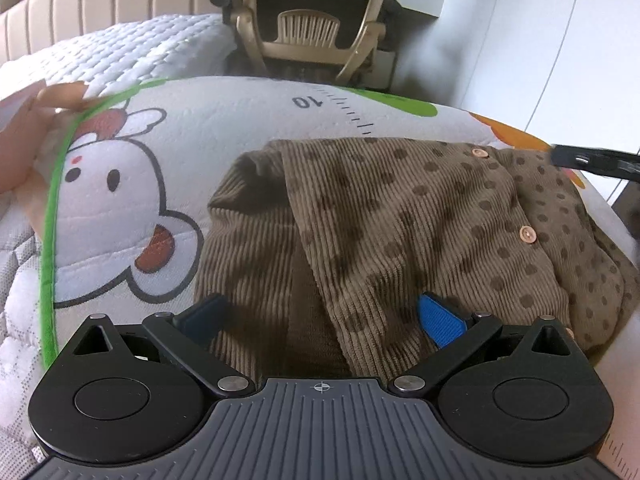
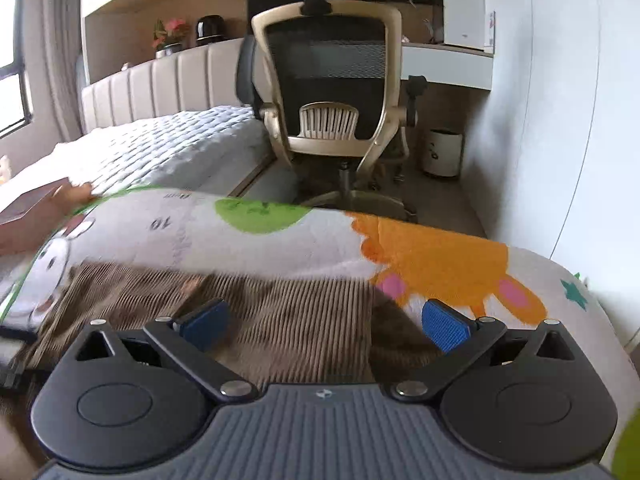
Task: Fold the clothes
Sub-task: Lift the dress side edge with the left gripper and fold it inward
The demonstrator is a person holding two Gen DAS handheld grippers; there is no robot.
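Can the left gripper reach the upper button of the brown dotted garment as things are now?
Probably yes. The left gripper is open over the brown dotted corduroy garment, and the upper button lies ahead to the right, with only flat cloth between.

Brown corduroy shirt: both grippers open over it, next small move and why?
Probably lower the left gripper and close on the near hem of the brown corduroy shirt. Its jaws stand open straddling the cloth, holding nothing, and the shirt looks only partly folded on the cartoon mat.

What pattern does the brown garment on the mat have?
Dark brown polka dots on ribbed brown corduroy garment; clearest in the left wrist view.
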